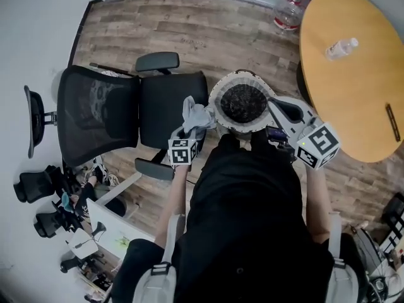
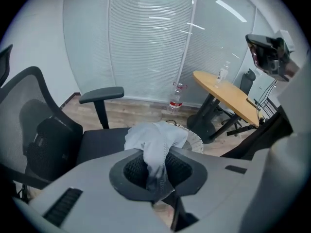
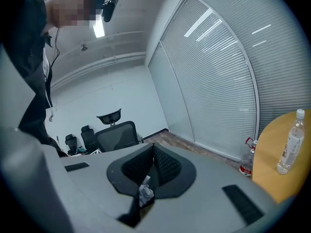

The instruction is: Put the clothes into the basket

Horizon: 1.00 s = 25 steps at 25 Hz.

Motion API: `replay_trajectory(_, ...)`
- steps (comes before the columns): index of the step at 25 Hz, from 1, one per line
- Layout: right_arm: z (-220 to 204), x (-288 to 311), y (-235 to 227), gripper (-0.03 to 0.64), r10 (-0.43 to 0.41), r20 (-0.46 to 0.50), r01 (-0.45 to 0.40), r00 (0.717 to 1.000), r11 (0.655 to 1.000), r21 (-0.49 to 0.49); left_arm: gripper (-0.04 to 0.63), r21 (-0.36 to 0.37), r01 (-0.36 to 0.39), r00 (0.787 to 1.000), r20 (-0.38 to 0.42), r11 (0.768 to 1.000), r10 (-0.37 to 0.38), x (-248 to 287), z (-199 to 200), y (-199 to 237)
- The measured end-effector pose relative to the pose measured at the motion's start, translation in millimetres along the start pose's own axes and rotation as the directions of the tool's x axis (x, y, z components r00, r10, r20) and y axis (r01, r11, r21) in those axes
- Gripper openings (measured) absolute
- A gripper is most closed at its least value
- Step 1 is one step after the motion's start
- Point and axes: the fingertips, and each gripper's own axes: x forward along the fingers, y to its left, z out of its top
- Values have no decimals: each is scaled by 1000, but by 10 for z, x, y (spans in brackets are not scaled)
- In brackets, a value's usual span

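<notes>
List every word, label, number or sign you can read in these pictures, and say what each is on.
No text can be read anywhere.
Big water jug: red label, too small to read.
Small bottle on the round table: any label is too blurred to read.
Marker cubes: black-and-white square patterns only, no letters or digits.
Grey garment: no print shows.

A soft, matt cloth garment (image 1: 197, 114), pale woven wicker basket (image 1: 242, 75), black mesh chair (image 1: 95, 115), wood-plank floor (image 1: 208, 30), smooth wooden table (image 1: 353, 74).
</notes>
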Motion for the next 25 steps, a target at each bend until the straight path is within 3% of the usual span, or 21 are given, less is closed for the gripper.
replay_trajectory(11,-78,-511,-510,17,-40,-6,40,999,999,21,71,88,96,995,5,991,-97,323,399,-932)
replay_trajectory(19,-173,-846,-809,17,-85,-13,86,996,994,70,71,154,165,986,-57,974,-158,724,428,-1460)
replay_trajectory(25,-448,-1042,-986,17,-93,-69,100,993,989,105,71,188,212,974,-117,959,-192,1116,362,-1805)
